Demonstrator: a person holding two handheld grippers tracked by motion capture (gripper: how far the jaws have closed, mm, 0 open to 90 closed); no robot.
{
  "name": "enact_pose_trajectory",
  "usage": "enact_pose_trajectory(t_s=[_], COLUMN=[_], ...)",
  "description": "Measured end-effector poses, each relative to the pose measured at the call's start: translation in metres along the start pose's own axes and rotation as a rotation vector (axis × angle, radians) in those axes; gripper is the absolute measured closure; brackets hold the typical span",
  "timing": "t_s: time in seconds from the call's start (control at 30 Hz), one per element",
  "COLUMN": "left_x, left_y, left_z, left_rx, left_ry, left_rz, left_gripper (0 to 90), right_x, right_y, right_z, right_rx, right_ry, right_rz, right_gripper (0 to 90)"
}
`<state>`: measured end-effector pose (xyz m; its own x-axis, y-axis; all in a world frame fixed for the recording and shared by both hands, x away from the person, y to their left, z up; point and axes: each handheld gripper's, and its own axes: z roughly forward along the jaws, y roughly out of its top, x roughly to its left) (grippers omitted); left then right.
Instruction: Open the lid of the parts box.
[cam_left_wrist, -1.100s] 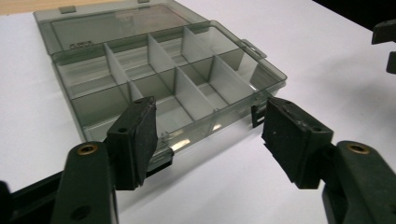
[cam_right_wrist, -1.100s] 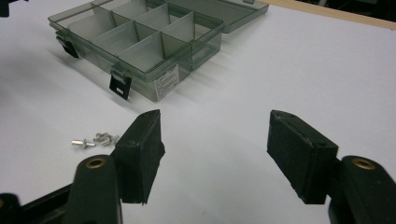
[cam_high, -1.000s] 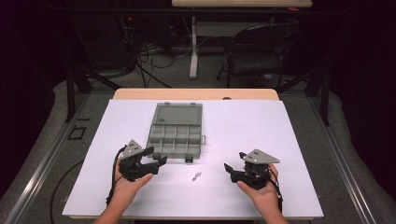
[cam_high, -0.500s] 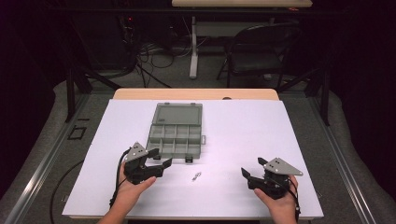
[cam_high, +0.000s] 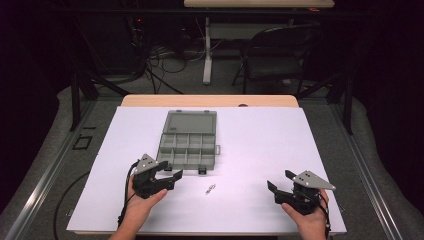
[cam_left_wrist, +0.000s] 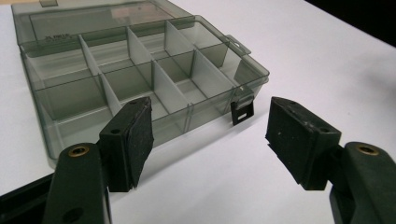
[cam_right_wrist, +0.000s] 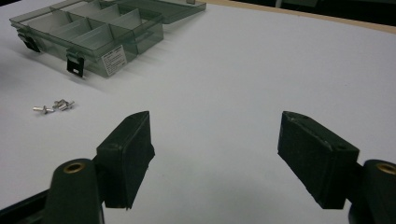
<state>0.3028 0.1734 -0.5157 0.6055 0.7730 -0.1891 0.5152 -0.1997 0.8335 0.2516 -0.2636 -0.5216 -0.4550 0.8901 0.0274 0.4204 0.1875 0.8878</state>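
Observation:
An open translucent grey compartment box (cam_high: 189, 142) lies at the table's middle, its lid folded flat behind it and its compartments looking empty. A few small metal fasteners (cam_high: 210, 189) lie on the white sheet in front of its right corner. My left gripper (cam_high: 170, 170) sits just before the box's front left edge, open and holding nothing; the left gripper view shows the box (cam_left_wrist: 140, 79) beyond the left gripper (cam_left_wrist: 210, 135). My right gripper (cam_high: 280, 180) rests near the front right, open and empty. The right gripper view shows the right gripper (cam_right_wrist: 215, 149), the fasteners (cam_right_wrist: 53, 106) and the box (cam_right_wrist: 93, 32).
A white sheet (cam_high: 280, 135) covers the table, with a wooden edge (cam_high: 210, 100) showing at the back. Beyond it stand a black chair (cam_high: 275, 55) and a desk leg among floor cables. Metal rails (cam_high: 45, 180) run along both sides.
My right hand has carried its gripper to the right and a little nearer the table's front edge. The left gripper has barely shifted. Box and fasteners lie as before.

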Motion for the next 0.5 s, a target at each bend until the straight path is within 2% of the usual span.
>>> enact_pose_trajectory(t_s=[0.07, 0.17, 0.3, 0.33, 0.4, 0.43, 0.5], left_x=[-0.003, -0.008, -0.021, -0.025, -0.032, -0.032, -0.04], left_y=[0.003, 0.006, 0.01, 0.012, 0.013, 0.013, 0.012], left_z=[0.003, 0.008, 0.016, 0.019, 0.024, 0.024, 0.029], left_rx=[0.007, 0.021, 0.052, 0.083, 0.123, 0.123, 0.144], left_ry=[-0.016, -0.032, -0.052, -0.058, -0.08, -0.08, -0.111], left_rz=[-0.015, -0.014, 0.033, 0.041, 0.051, 0.051, 0.052], left_gripper=[32.9, 33.4, 35.4, 36.8, 42.0, 43.9, 46.9], right_x=[0.001, 0.002, 0.003, 0.003, 0.003, 0.003, 0.003], right_y=[0.0, 0.001, 0.002, 0.002, 0.002, 0.002, 0.001], right_z=[0.002, 0.003, 0.002, 0.003, 0.003, 0.003, 0.004], right_rx=[-0.002, -0.011, -0.012, -0.021, -0.021, -0.021, -0.022], right_ry=[0.004, 0.002, 0.001, 0.002, 0.002, 0.002, 0.007], right_rz=[-0.005, -0.012, -0.016, -0.014, -0.015, -0.015, -0.009], right_gripper=[25.6, 25.7, 25.7, 25.6, 25.6, 25.6, 25.6])
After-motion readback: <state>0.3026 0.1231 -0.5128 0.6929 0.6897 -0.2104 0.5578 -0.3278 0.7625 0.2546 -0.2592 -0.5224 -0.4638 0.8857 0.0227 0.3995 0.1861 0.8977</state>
